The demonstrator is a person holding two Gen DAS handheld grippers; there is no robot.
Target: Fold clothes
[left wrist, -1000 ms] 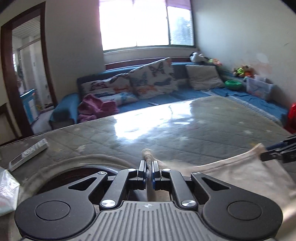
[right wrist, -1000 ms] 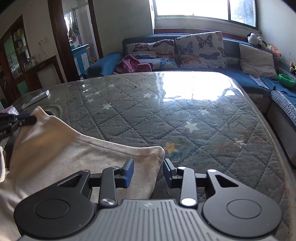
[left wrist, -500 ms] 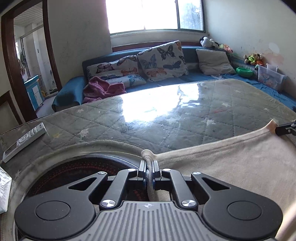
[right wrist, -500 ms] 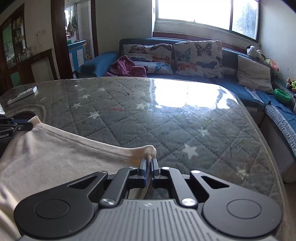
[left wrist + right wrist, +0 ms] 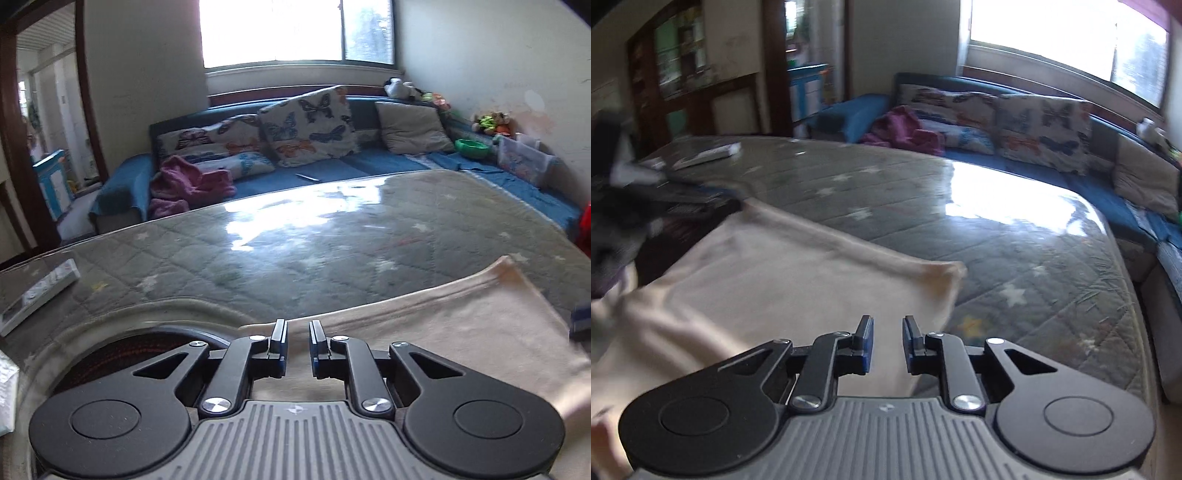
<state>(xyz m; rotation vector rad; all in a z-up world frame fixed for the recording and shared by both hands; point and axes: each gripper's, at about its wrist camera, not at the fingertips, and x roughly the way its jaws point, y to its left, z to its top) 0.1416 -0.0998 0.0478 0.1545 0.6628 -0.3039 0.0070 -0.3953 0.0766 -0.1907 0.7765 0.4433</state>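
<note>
Your left claw [image 5: 297,334] stood parted, its two fingers with a clear gap between them and nothing gripped, hanging just above the near left edge of the cream garment [image 5: 436,325]. That garment lay spread flat on the quilted, glass-topped desk [image 5: 332,251], its far edge running from just ahead of the left claw out to a corner at the right. To the far left on the desk lay a white remote [image 5: 40,291], well apart from the cloth. At the right border of the left wrist view a dark blurred shape showed, too smeared to name.

In the right wrist view, your right claw [image 5: 888,330] was likewise parted and held nothing; it hung above the near right part of the garment [image 5: 775,288], whose right corner [image 5: 947,271] lay just beyond the fingers, flat on the desk [image 5: 1015,229]. Behind the desk ran a blue sofa [image 5: 1115,192] with butterfly cushions [image 5: 1041,129].
</note>
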